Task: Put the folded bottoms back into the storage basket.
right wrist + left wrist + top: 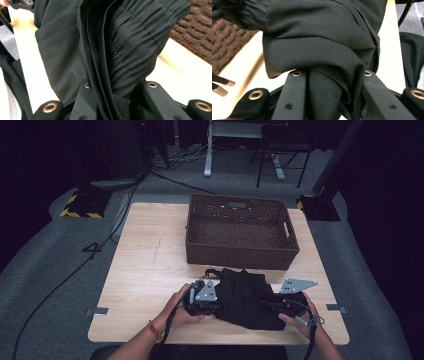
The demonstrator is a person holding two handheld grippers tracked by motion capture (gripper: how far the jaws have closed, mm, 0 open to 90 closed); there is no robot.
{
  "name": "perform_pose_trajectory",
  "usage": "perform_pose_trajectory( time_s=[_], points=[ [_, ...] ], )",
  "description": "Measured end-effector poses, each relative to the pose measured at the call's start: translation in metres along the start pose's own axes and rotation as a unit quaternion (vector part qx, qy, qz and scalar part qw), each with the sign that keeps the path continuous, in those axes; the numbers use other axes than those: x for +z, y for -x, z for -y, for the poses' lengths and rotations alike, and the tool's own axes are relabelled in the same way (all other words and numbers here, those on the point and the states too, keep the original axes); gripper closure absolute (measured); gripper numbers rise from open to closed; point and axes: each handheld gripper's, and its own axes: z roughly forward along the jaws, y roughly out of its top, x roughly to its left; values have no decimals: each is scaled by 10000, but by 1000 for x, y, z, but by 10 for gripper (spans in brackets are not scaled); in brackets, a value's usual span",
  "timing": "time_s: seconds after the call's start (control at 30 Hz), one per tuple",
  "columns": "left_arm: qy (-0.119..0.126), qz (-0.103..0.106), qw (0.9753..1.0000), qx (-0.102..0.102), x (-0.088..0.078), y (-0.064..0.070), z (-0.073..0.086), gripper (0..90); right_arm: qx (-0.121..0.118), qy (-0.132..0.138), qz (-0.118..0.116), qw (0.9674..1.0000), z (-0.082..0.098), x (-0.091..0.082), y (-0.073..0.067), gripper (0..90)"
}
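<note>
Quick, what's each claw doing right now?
Left claw: closed on the black garment.
Right claw: closed on the same garment's gathered edge.

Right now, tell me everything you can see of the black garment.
The black garment is a folded bundle of thin, matte woven cloth lying on the light wooden table, just in front of the brown wicker basket. A gathered, elastic-looking band shows in the right gripper view, and cord ends near it in the left one. The left gripper and right gripper are each shut on a bunched fold at opposite sides.
</note>
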Motion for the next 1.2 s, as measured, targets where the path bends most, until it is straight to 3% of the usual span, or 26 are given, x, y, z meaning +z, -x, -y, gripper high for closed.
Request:
perform_pose_trajectory(
  time_s=[0.7,1.2],
  points=[
    [458,-130,9986,223,-28,-6,-42,720,-188,382,317,9986,-40,-39,-2,751],
    [676,-438,9959,401,-52,-20,-77,720,-371,603,541,9960,-82,-57,8,751]
  ],
)
